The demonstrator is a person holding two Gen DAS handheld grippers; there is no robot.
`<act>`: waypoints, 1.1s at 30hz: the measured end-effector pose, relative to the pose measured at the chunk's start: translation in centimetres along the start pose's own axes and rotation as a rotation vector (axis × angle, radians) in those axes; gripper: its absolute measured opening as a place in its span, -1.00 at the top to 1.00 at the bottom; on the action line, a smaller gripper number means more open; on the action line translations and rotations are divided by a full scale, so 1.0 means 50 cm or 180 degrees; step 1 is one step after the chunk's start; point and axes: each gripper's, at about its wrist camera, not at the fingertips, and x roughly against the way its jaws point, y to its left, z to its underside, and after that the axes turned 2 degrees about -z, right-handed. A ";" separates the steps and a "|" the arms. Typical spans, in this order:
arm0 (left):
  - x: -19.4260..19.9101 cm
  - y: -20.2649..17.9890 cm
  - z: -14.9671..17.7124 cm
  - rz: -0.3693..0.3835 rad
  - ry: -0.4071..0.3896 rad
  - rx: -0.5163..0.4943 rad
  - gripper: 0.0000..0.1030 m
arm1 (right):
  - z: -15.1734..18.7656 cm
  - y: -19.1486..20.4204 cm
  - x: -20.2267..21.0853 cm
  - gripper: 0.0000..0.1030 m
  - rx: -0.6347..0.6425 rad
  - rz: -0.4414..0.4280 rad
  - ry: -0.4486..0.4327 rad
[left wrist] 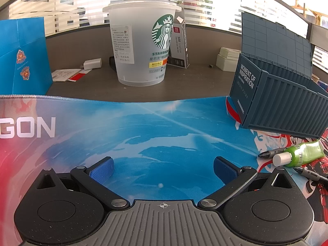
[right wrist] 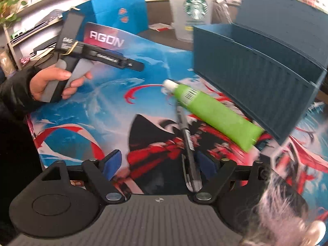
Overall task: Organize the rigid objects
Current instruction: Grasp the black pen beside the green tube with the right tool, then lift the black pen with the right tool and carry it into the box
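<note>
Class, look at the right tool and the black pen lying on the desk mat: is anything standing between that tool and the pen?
Nothing visible does. The right tool is open, and the black pen already lies between its pads, close to the right-hand one. The green tube lies across the pen's far end, beside the blue container box, so lifting the pen may nudge it.

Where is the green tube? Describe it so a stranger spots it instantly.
Find the dark blue container-shaped box on the colourful desk mat. The green tube lies just before its ribbed wall. Unlike the dark pens alongside, it is fat, bright green, white-capped.
</note>
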 end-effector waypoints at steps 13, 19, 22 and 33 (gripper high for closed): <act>0.000 0.000 0.001 -0.0002 0.0002 -0.0024 -1.00 | -0.020 -0.009 -0.008 0.62 -0.0176 0.0528 -0.0045; 0.000 -0.001 0.001 -0.0002 0.0002 -0.0026 -1.00 | -0.022 0.013 -0.005 0.81 0.0031 0.0683 0.0098; 0.000 -0.001 0.001 -0.0003 0.0002 -0.0028 -1.00 | -0.025 0.046 -0.008 0.82 0.0314 0.0729 0.0219; 0.000 -0.003 0.003 -0.0009 0.0006 -0.0050 -1.00 | -0.050 0.073 0.018 0.82 0.0532 0.0737 0.0318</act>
